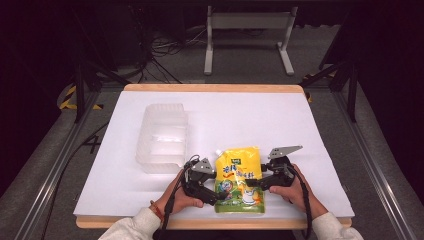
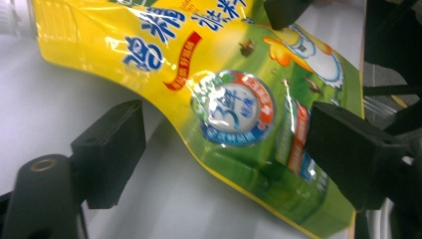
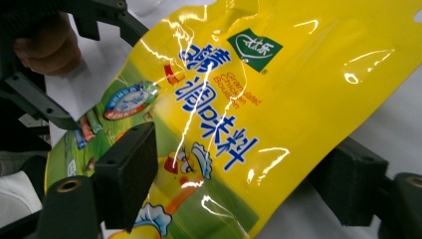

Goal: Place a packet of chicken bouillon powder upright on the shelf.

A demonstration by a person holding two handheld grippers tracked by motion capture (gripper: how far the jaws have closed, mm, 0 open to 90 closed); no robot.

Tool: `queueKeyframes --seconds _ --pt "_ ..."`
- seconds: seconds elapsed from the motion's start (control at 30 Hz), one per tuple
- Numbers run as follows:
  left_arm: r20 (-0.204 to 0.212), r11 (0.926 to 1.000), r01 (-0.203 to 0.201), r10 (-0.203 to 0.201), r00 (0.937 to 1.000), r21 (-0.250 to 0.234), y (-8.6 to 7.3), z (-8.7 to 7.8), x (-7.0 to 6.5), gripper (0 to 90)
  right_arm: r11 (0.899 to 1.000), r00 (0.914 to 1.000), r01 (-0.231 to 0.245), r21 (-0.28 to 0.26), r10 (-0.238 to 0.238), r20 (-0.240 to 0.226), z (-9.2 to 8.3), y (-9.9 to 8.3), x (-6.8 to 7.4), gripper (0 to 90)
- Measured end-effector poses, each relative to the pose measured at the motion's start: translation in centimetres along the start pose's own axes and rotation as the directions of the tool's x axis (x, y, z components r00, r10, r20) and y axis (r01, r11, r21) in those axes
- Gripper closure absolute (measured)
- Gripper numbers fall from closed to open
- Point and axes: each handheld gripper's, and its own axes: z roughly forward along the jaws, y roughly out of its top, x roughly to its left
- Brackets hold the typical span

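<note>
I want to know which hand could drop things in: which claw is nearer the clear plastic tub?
Left. The left claw sits just below the clear plastic tub, at the yellow seasoning pouch's left edge. The right claw is across the pouch, farther away.

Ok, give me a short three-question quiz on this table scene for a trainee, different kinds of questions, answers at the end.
1. True or false: the yellow pouch lies inside the clear plastic tub.
2. Multiple choice: where is the pouch relative to the left claw and the right claw? A) left of both B) between them C) right of both
3. Fill in: the table's cover is coloured ____.

Key: 1 false, it lies flat on the cover to the right of the tub. 2 B. 3 white.
</note>
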Motion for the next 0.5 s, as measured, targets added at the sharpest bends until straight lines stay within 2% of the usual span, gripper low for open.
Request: queueKeyframes --seconds 0.1,0.17,0.23,0.3,0.33,0.43,0.5 --pt "-0.023 0.9999 0.014 -0.014 0.9996 -0.010 0.2 0.0 0.2 23.9 1.000 0.9999 0.007 -0.015 -0.007 0.009 0.1 0.3 0.2 32.7" --pt "-0.050 0.9998 0.013 -0.013 0.9987 -0.015 0.3 0.0 0.4 33.5 0.999 0.9999 0.007 -0.031 -0.006 0.014 0.0 0.5 0.3 38.5" --pt "-0.058 0.9998 0.011 -0.012 0.9983 -0.014 0.2 -0.1 0.4 41.9 0.999 0.9995 0.008 -0.047 -0.007 0.031 -0.2 0.4 0.4 47.1" --pt "-0.063 0.9998 0.012 -0.013 0.9979 -0.014 0.2 -0.2 0.4 49.0 0.999 0.9994 0.007 -0.053 -0.005 0.034 -0.2 0.4 0.3 49.7" --pt "-0.085 0.9997 0.007 -0.009 0.9963 -0.023 0.3 -0.4 0.4 55.0 0.997 0.9991 0.010 -0.072 -0.007 0.041 -0.5 0.3 0.3 60.1" --pt "-0.090 0.9995 -0.005 0.002 0.9960 -0.032 0.3 -0.5 0.4 64.2 0.996 0.9991 0.010 -0.083 -0.007 0.043 -0.7 0.4 0.4 65.2" --pt "-0.094 0.9993 -0.012 0.008 0.9955 -0.037 0.4 -0.6 0.5 66.9 0.995 0.9982 0.029 -0.097 -0.024 0.055 -1.0 0.4 0.6 75.5"
